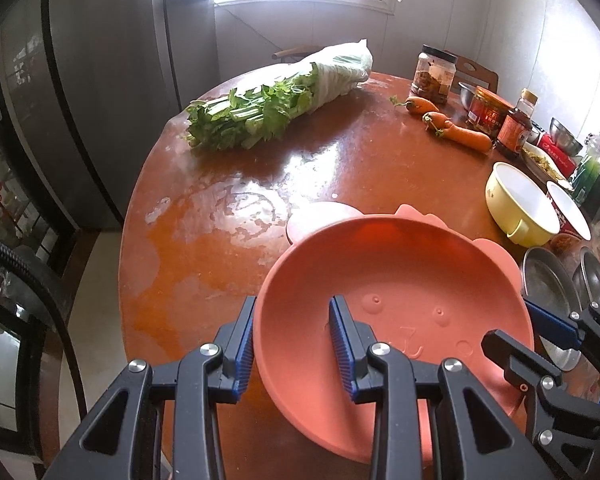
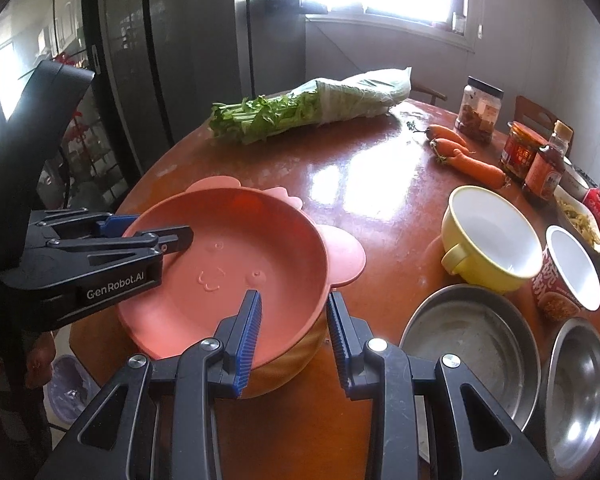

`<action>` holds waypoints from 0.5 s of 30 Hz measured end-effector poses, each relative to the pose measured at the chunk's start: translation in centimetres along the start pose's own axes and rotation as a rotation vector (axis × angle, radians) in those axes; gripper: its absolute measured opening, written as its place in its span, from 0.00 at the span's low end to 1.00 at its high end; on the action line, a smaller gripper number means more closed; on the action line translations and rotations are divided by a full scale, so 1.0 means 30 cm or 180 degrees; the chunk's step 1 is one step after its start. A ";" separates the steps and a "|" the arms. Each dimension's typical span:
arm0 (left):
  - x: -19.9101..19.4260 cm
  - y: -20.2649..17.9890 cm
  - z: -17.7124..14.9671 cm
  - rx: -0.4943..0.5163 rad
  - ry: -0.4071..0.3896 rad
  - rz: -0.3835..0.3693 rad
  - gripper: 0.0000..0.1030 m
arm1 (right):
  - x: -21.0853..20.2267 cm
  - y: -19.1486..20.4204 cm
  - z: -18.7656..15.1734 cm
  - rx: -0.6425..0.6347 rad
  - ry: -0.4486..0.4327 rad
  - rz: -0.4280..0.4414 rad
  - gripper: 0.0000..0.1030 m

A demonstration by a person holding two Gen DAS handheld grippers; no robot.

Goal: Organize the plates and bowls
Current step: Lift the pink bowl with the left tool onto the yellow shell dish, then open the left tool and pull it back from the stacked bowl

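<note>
So we're looking at a pink bowl (image 2: 240, 276) with little ears on its rim, and we're holding it from both sides. The left hand-held gripper (image 1: 292, 344) is clamped on the bowl's left rim, one blue pad outside the wall and one inside. The right hand-held gripper (image 2: 294, 336) is clamped on the near right rim the same way, one pad in the bowl, one out.

The bowl is sitting tilted over the near left part of the round reddish-brown surface (image 2: 372, 184). There's a second pink piece (image 1: 320, 216) peeking out from behind it on the far side; we can't tell whether the bowl is touching it or the surface underneath.

To the right of the pink bowl we're seeing a steel plate (image 2: 468, 340) and a steel bowl (image 2: 580, 392), both near the front edge. Just beyond them a yellow bowl with a handle (image 2: 492, 236) and a red-printed paper cup (image 2: 568, 272) are standing side by side.

Farther back, a bagged bunch of celery (image 2: 312, 116) is lying across the far side, carrots (image 2: 468, 156) are lying right of it, and a few jars and sauce bottles (image 2: 516, 148) are lined up along the far right edge.
</note>
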State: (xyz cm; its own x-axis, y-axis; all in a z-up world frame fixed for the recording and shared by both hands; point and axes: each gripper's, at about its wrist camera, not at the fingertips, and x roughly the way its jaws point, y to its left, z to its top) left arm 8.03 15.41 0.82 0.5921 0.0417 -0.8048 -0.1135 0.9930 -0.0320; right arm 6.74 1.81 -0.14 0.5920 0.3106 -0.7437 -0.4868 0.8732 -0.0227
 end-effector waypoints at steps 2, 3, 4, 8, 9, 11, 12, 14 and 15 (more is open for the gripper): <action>0.003 -0.003 -0.002 0.0024 -0.0004 0.0014 0.34 | 0.005 -0.002 -0.003 -0.0002 0.0015 -0.0002 0.34; 0.006 -0.004 -0.001 0.0028 -0.0001 0.0016 0.34 | 0.006 -0.004 -0.004 0.0003 0.0020 0.0006 0.34; 0.010 -0.005 0.000 0.0026 0.0007 0.0005 0.34 | 0.007 -0.005 -0.006 0.0009 0.0020 0.0019 0.34; 0.027 -0.017 0.003 0.0044 0.0020 0.0005 0.34 | 0.022 -0.013 -0.015 0.0025 0.0050 -0.0006 0.34; 0.032 -0.020 0.004 0.0040 0.0024 0.0004 0.34 | 0.025 -0.015 -0.018 0.0027 0.0057 -0.0014 0.35; 0.042 -0.022 0.007 0.0022 0.0033 -0.0010 0.34 | 0.032 -0.022 -0.021 0.0043 0.0073 -0.0006 0.35; 0.044 -0.024 0.008 0.0018 0.0032 -0.0014 0.34 | 0.034 -0.024 -0.023 0.0051 0.0075 -0.0004 0.35; 0.047 -0.026 0.006 0.0019 0.0016 -0.0014 0.35 | 0.036 -0.030 -0.027 0.0056 0.0082 0.0004 0.35; 0.050 -0.026 0.007 0.0024 0.0013 -0.0009 0.35 | 0.036 -0.032 -0.028 0.0060 0.0078 0.0012 0.35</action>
State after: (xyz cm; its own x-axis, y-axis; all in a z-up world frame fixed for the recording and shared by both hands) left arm 9.18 14.73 -0.24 0.5892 0.0385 -0.8071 -0.1058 0.9939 -0.0298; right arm 7.32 0.99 -1.49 0.5742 0.3047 -0.7599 -0.4766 0.8791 -0.0075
